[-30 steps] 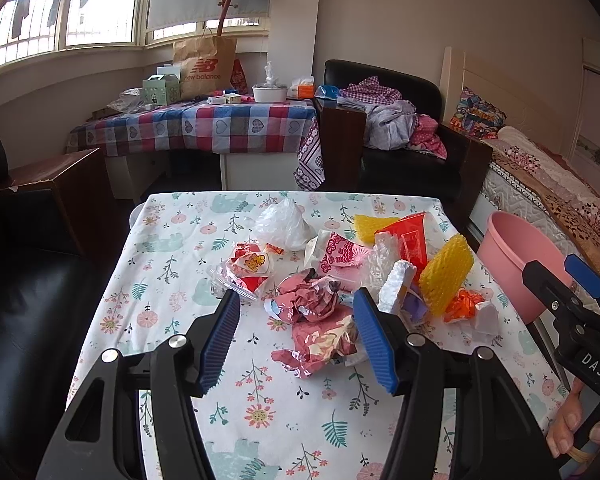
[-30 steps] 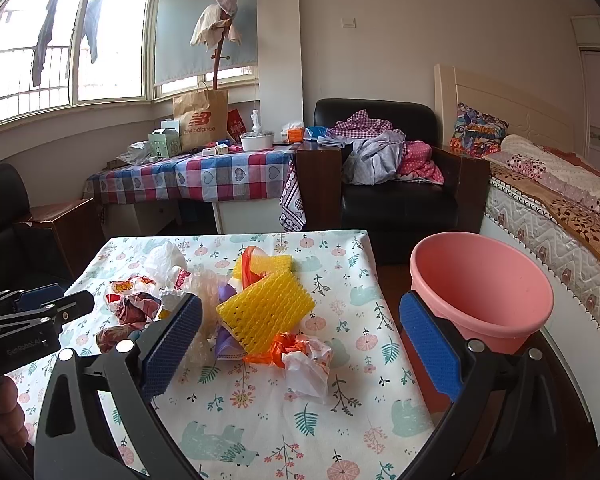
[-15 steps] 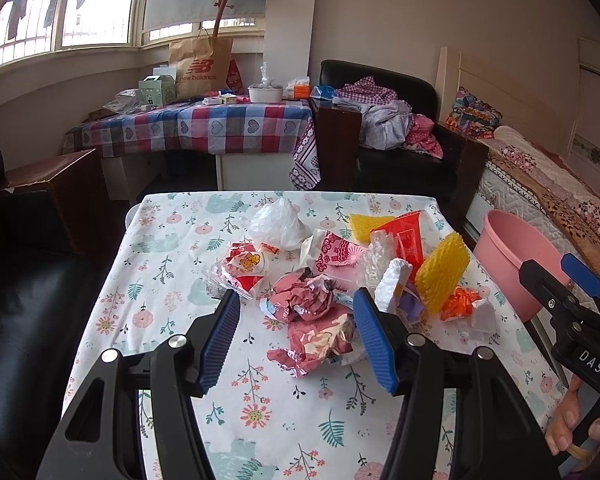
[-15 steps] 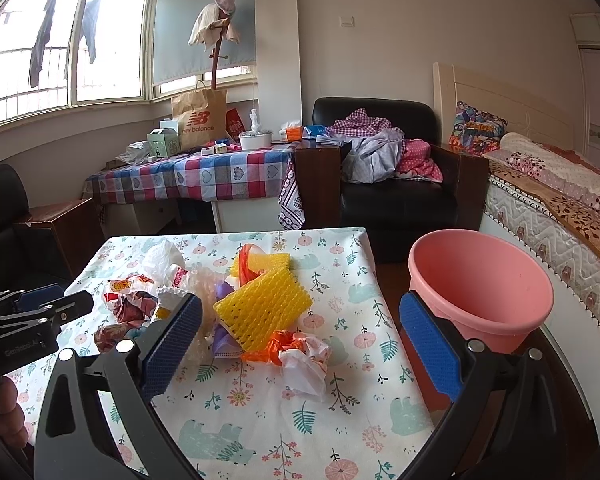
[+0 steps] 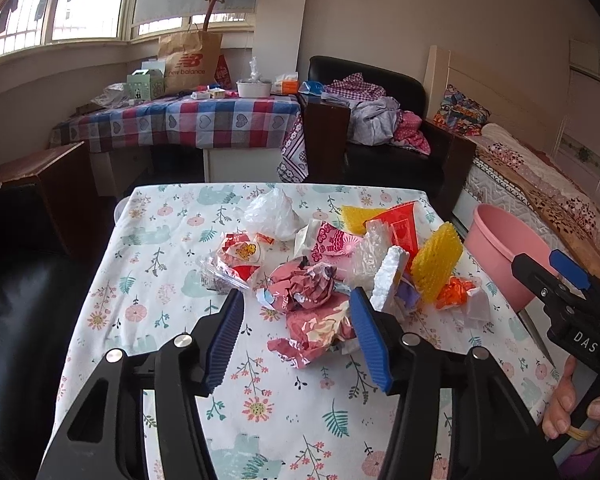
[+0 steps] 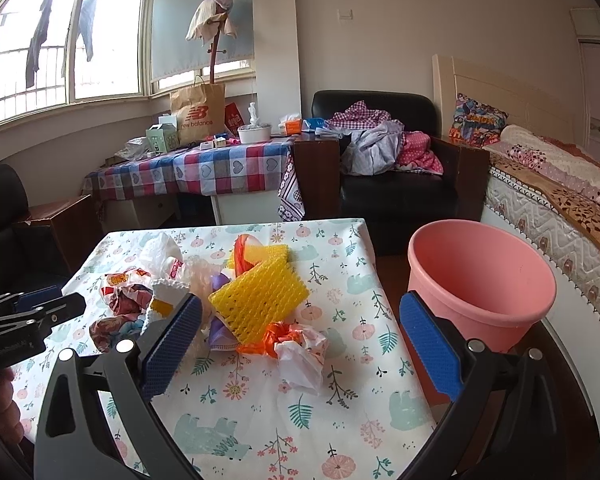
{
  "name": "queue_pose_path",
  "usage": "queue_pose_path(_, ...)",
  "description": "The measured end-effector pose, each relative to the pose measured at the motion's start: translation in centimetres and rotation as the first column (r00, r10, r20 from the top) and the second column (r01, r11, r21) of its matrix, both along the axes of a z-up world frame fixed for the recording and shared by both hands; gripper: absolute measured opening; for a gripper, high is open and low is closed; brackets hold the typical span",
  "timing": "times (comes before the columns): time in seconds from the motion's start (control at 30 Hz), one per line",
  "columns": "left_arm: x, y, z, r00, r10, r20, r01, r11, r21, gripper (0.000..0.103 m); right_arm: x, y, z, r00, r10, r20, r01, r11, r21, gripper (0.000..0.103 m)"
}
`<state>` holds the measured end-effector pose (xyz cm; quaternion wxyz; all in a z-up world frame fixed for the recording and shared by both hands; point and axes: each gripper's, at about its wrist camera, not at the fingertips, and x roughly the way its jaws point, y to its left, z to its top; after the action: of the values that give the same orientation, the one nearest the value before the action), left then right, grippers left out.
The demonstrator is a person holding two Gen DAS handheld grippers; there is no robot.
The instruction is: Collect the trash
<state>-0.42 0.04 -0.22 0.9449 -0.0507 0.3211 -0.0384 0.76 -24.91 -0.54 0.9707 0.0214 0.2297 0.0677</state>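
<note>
A lived-in home bedroom, quilted bed (image 6: 556, 184) along the wall, black armchair (image 6: 384, 176) heaped with clothes, checked-cloth table (image 5: 180, 120) under the windows, laundry hanging outside (image 6: 40, 36)

- The tabletop (image 6: 340, 400) cloth was white, printed with pink flowers, green leaves and pale teal bears.
- The bucket (image 6: 480, 280) was plain pink.
- The foam net (image 6: 260, 300) was bright yellow with a mesh pattern.
- The crumpled wrapper (image 5: 312, 320) was pinkish red.
- The bag (image 5: 270, 214) was translucent white.
- The fingers (image 6: 172, 348) carried ribbed blue pads on black frames.
- The far table (image 6: 204, 168) wore red, blue and white checks with hearts.
</note>
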Motion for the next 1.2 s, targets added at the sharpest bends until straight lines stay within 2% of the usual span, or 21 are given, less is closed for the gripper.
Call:
queue_pose_path(0.17, -0.1, 0.6, -0.6, 0.999, -0.045, -0.020, 0.044, 0.998, -0.033, 0.051, 0.3, 0.1, -0.4, 0.999, 0.031, -0.026, -0.031, 1.000, 0.005, 0.100)
queue_pose_path(0.37, -0.6, -0.6, -1.3, 0.989, -0.146, -0.032, 0.146, 0.989, -0.014, 0.047, 0.7, -0.2, -1.3, 0.997, 0.042, -0.058, -0.041, 0.999, 0.020, 0.099)
queue_pose_path(0.5, -0.1, -1.3, -1.6, 0.985, -0.170, -0.038, 0.171, 0.985, 0.003, 0.044, 0.9, -0.5, -1.6, 0.996, 0.047, -0.073, -0.044, 0.998, 0.033, 0.097)
queue_pose_path(0.6, 0.4, -1.7, -1.6, 0.984, -0.175, -0.039, 0.176, 0.984, 0.016, 0.038, 1.0, -0.6, -1.8, 0.995, 0.058, -0.087, -0.055, 0.998, 0.033, 0.095)
queue_pose_path(0.67, 0.9, -1.9, -1.9, 0.983, -0.176, -0.054, 0.177, 0.984, 0.028, 0.030, 1.1, -0.6, -1.9, 0.993, 0.066, -0.098, -0.062, 0.997, 0.036, 0.094)
queue_pose_path(0.73, 1.3, -1.8, -2.3, 0.982, -0.171, -0.074, 0.173, 0.985, 0.020, 0.019, 1.1, -0.7, -2.1, 0.990, 0.078, -0.114, -0.073, 0.996, 0.042, 0.091)
queue_pose_path(0.87, 0.9, -1.4, -2.1, 0.983, -0.169, -0.068, 0.170, 0.986, 0.002, 0.013, 1.1, -0.8, -2.5, 0.986, 0.095, -0.139, -0.089, 0.995, 0.050, 0.085)
queue_pose_path(1.2, -0.9, -0.5, 0.1, 0.980, -0.197, 0.008, 0.197, 0.979, -0.049, 0.012, 1.8, -1.2, -3.7, 0.965, 0.140, -0.223, -0.116, 0.986, 0.117, 0.071)
